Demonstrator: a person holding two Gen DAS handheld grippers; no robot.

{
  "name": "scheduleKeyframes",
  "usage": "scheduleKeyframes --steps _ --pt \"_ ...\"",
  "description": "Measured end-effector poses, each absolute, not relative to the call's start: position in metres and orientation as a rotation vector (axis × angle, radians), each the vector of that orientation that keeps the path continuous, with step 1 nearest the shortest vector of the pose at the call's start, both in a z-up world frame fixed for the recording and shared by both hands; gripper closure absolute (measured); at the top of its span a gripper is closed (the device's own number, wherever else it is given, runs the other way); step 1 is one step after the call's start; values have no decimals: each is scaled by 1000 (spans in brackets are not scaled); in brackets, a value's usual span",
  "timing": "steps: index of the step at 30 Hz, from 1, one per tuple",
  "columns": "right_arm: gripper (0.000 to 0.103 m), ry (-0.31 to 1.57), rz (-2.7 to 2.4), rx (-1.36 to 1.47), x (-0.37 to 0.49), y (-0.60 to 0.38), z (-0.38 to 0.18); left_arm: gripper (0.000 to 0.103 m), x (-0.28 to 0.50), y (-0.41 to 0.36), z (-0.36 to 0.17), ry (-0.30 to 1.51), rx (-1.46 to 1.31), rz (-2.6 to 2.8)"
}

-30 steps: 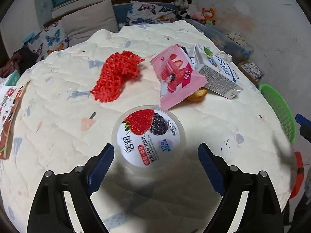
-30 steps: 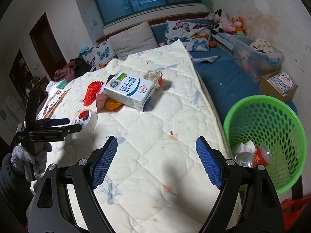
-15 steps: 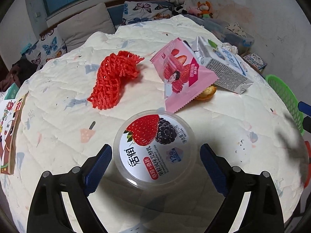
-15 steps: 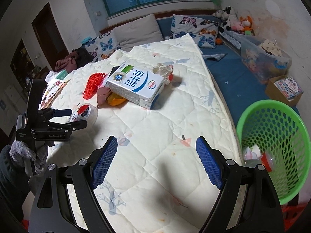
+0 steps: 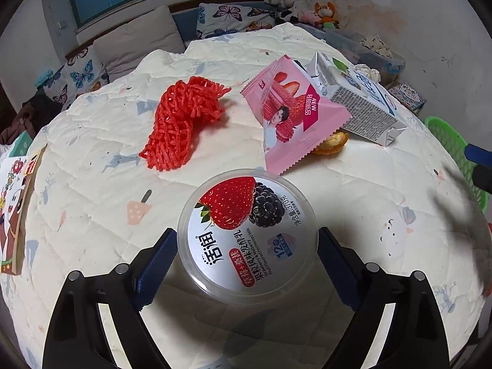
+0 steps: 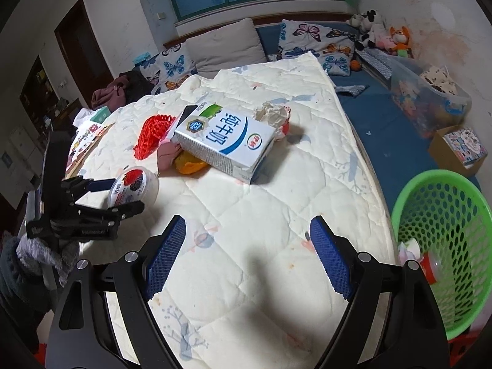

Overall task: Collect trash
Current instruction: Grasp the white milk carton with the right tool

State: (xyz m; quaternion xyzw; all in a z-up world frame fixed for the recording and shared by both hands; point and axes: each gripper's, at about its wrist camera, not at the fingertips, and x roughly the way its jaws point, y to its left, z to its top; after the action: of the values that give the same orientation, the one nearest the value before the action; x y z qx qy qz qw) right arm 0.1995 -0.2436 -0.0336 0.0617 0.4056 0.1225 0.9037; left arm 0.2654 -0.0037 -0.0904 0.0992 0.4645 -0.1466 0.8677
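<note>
A round yogurt cup (image 5: 246,240) with a strawberry and blackberry lid stands on the quilted mattress (image 5: 92,184). My left gripper (image 5: 246,236) is open around it, one blue pad on each side of its body; I see no squeeze on the cup. Beyond it lie a red foam net (image 5: 181,123), a pink snack wrapper (image 5: 292,113), an orange peel (image 5: 330,144) and a white milk carton (image 5: 359,104). My right gripper (image 6: 247,220) hangs open over bare mattress (image 6: 261,184), empty, with the carton (image 6: 227,141) ahead and the cup (image 6: 133,184) at left.
A green mesh basket (image 6: 442,240) holding some trash stands on the floor right of the mattress edge. A crumpled tissue (image 6: 273,113) lies behind the carton. A picture book (image 5: 15,209) lies at the left edge. Pillows and a clear storage bin (image 6: 430,104) are at the back.
My left gripper has come forward, so the yogurt cup now sits between its pads instead of ahead of them. The right gripper has shifted left over the mattress, away from the basket.
</note>
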Motion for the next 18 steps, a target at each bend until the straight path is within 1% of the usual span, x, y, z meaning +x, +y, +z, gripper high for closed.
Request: scheduleKeyframes --steps 9,18 --pt "21 849 343 21 233 -235 -30 16 254 9 -72 941 155 -313" --pt "21 858 497 -154 277 -215 -27 16 242 25 -55 917 93 -291"
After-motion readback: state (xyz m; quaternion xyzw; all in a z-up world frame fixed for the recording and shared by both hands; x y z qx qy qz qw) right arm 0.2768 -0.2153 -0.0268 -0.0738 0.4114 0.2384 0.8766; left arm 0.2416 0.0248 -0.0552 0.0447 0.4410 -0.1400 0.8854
